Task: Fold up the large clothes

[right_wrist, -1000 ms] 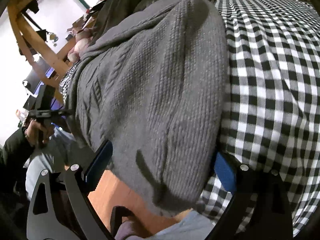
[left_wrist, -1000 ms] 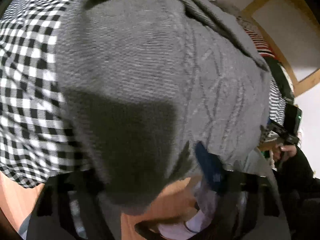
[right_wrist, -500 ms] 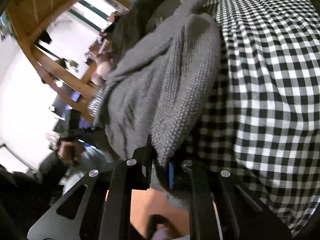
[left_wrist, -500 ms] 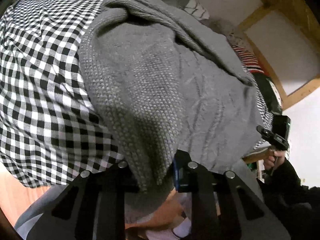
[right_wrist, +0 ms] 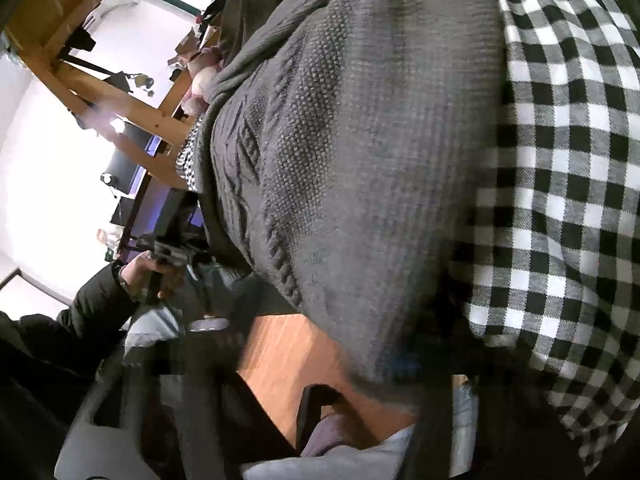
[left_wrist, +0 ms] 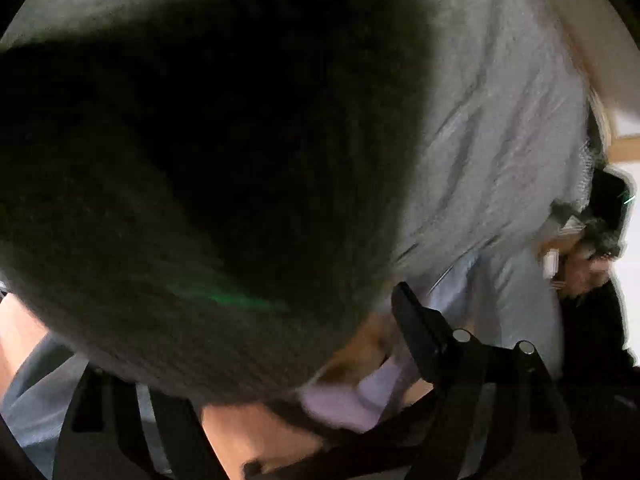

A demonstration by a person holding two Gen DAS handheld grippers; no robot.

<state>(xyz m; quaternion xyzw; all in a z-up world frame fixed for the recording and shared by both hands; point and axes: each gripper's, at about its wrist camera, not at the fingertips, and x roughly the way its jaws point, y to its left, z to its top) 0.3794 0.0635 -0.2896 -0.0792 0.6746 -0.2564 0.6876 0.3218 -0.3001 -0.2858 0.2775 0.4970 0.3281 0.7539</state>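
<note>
The checked bedcover (right_wrist: 560,168) fills the right side of the right wrist view and serves as the folding surface, a bed rather than a desk. Over it, across the middle of that frame, the grey knitted sweater (right_wrist: 360,140) is spread, its lower hem hanging past the bed's edge toward the wooden floor (right_wrist: 288,356) at lower centre. This overhang is judged to be why the hem is taken from below: it is the one edge reachable without reaching across the bed.

In the left wrist view the same sweater (left_wrist: 500,120) covers nearly everything, its near part a dark blur against the lens.

The right gripper (right_wrist: 404,360), bottom centre, is nearly closed; the hem appears pinched in it, though blur hides the pads. The left gripper (left_wrist: 280,360) is opening, its jaws about half apart; knit lies between them, and no pinch can be made out. One finger (left_wrist: 416,328) shows at lower right.

Open room lies above the sweater, across the bedcover; wooden beams (right_wrist: 92,76) crowd the upper left.
</note>
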